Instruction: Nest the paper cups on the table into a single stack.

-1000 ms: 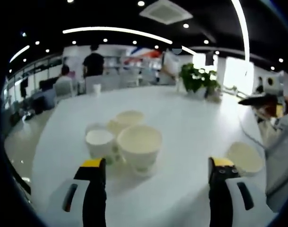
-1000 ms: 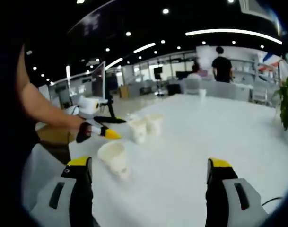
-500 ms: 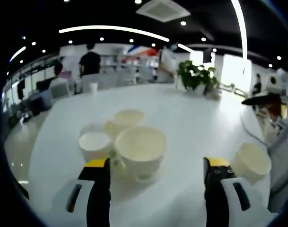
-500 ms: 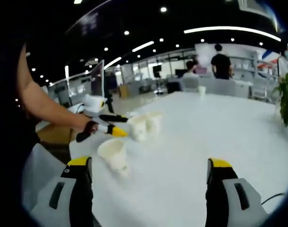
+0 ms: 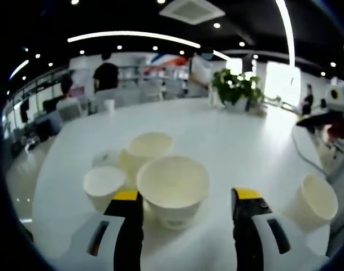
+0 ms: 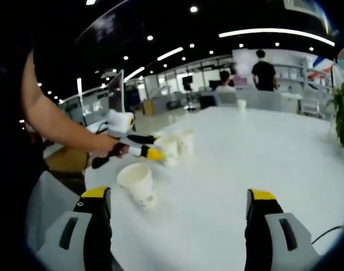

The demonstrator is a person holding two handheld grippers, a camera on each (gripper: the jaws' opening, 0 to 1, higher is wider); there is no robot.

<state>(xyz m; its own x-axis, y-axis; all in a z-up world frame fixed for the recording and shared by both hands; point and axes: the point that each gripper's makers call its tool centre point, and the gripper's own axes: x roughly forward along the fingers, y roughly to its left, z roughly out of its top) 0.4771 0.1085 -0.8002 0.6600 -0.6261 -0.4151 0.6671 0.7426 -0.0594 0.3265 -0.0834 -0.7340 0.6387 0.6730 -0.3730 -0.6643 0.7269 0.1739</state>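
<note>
— Four paper cups stood bunched on the white table in the left gripper view: the nearest cup sat upright, partly between the yellow tips of the left tongs, whose jaws were spread apart on either side of it. Whether the tips touched the cup, I could not tell.

— And the others?

— A smaller cup was just beside it at the left jaw, a third cup close behind, and a fourth one mostly hidden behind those. A lone cup stood well apart, beyond the right jaw.

— What of the right tongs?

— Released, jaws wide, grasping nothing, over bare table. In the right gripper view the lone cup sat upright ahead of the left jaw, near the table's edge. Beyond it the left tongs came in at the cluster, held by the person's hand.

— Anything else?

— A potted plant and a small distant cup stood far across the table.
</note>
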